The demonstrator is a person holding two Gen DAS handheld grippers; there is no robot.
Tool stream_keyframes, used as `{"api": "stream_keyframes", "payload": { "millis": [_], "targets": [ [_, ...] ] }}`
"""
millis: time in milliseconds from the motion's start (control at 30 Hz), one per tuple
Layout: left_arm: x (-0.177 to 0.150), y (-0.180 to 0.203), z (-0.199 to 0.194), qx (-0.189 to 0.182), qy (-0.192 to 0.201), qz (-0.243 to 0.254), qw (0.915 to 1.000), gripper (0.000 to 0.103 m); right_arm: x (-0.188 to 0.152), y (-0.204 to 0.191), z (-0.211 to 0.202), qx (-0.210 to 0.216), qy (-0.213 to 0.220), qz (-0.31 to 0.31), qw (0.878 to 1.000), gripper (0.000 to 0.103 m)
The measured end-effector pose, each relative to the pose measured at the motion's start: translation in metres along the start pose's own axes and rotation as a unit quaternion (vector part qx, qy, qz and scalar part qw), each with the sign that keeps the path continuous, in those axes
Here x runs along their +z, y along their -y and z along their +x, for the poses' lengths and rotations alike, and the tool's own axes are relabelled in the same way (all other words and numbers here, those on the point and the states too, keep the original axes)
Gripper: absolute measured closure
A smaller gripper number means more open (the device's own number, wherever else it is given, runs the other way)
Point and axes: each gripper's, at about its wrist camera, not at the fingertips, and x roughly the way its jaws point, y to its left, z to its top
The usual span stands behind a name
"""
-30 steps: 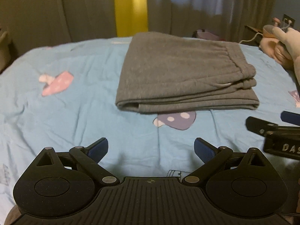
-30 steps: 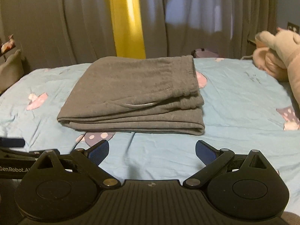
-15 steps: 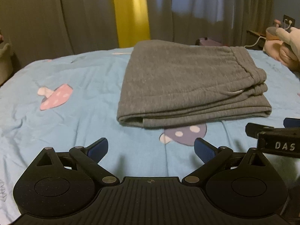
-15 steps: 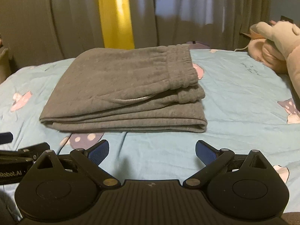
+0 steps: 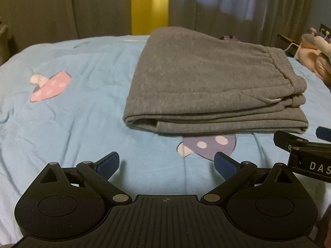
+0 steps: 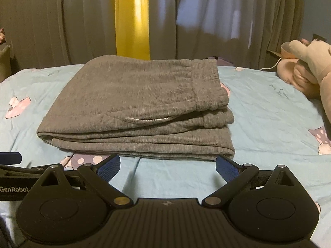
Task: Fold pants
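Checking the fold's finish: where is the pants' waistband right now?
In both views the waistband tops the right end of the folded grey pants, on the blue bedsheet, toward the plush toy.

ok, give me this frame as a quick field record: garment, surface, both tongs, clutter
garment: grey fleece pants, folded into a flat stack, elastic waistband to the right
surface: light blue bedsheet with mushroom prints
left tongs: open, empty, short of the stack
right tongs: open, empty, tips at the stack's near edge
clutter: pink plush toy at far right
backdrop: grey curtains, yellow strip
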Motion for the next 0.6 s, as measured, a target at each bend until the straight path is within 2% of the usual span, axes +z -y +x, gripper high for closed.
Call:
{"api": "stream_keyframes", "payload": {
  "millis": [600],
  "targets": [
    [-0.0033, 0.0019, -0.0037, 0.001, 0.001, 0.003, 1.0000, 0.002, -0.0031, -0.0011, -0.0072, -0.004, 0.018, -0.009, 1.000, 0.004]
  ]
}}
